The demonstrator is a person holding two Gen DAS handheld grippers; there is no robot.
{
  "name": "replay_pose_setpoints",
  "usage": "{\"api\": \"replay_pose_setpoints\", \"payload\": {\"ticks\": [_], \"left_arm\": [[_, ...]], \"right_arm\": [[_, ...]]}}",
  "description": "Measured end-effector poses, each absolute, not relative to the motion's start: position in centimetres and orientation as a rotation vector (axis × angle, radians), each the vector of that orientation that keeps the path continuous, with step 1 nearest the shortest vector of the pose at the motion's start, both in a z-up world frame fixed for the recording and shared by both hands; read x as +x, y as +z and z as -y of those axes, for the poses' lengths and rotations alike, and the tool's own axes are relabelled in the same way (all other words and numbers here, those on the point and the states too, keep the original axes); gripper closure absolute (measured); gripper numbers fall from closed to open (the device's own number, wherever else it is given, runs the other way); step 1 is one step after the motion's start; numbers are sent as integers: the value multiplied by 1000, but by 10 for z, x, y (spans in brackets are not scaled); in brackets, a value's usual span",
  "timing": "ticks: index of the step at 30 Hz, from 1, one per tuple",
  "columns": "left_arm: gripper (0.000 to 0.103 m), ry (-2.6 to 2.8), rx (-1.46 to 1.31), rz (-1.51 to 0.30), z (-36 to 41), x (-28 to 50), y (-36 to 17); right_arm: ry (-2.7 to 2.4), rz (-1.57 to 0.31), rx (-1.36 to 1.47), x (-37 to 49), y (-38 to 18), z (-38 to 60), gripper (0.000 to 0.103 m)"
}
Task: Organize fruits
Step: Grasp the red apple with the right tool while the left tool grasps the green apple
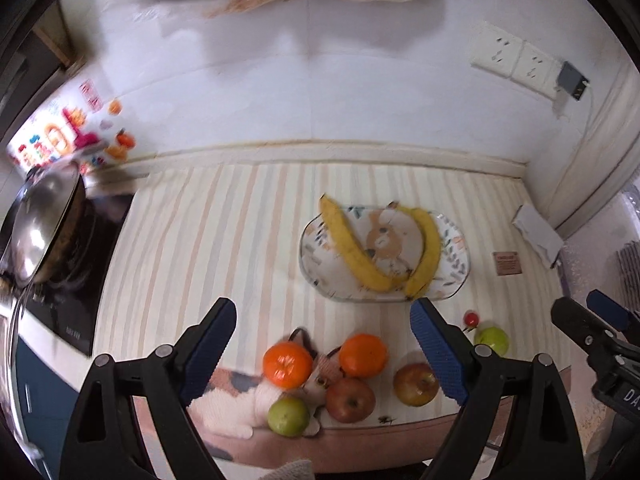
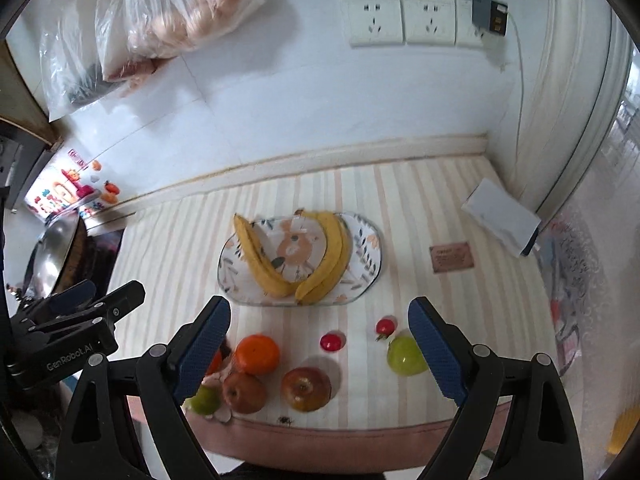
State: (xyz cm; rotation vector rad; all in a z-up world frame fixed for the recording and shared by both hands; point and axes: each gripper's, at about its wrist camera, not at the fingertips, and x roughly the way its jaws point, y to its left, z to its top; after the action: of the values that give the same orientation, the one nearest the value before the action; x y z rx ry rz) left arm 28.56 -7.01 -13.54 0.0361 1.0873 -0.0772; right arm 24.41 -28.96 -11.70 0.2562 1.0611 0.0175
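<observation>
A patterned plate (image 1: pixel 316 248) (image 2: pixel 366 254) on the striped mat holds two bananas (image 1: pixel 348 240) (image 2: pixel 328 256). In front of it lie two oranges (image 1: pixel 287 364) (image 2: pixel 256 354), two red apples (image 1: pixel 350 399) (image 2: pixel 306 388), two green fruits (image 1: pixel 288 416) (image 2: pixel 404 356) and two small red tomatoes (image 2: pixel 332 342). My left gripper (image 1: pixel 322 344) is open and empty, above the oranges and apples. My right gripper (image 2: pixel 319 346) is open and empty, above the apples and tomatoes. Each gripper shows at the edge of the other's view (image 1: pixel 592 320) (image 2: pixel 100 294).
A wok (image 1: pixel 40 224) sits on a black stove at the left. A white box (image 2: pixel 502 216) and a brown tag (image 2: pixel 452 257) lie at the right. Plastic bags (image 2: pixel 160 20) hang on the wall; sockets (image 2: pixel 400 20) at upper right. The mat's pink front edge (image 2: pixel 340 436) is near.
</observation>
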Motion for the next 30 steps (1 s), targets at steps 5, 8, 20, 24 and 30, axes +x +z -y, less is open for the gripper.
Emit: {"api": "replay_pose_setpoints", "payload": {"ticks": [5,8,20,24,30], "left_arm": [[14,37,22,-1200,45,275,-180],[14,87,24,-1312,25,271,-218],[23,-31,-106,-1622,-2,252,-333],[39,-80,-117,-1651,6,250,-350],[51,-115,-79,-1627,20,245,-357]], "right_arm": [[129,-1248,320,248,-184,284,10],[160,-1360,348,249,-231,276,10],[125,-1522,501,244,-328,266,17],[115,-1552,526,248,-342,259,20],[91,-1569,515,255,-359,251,30]]}}
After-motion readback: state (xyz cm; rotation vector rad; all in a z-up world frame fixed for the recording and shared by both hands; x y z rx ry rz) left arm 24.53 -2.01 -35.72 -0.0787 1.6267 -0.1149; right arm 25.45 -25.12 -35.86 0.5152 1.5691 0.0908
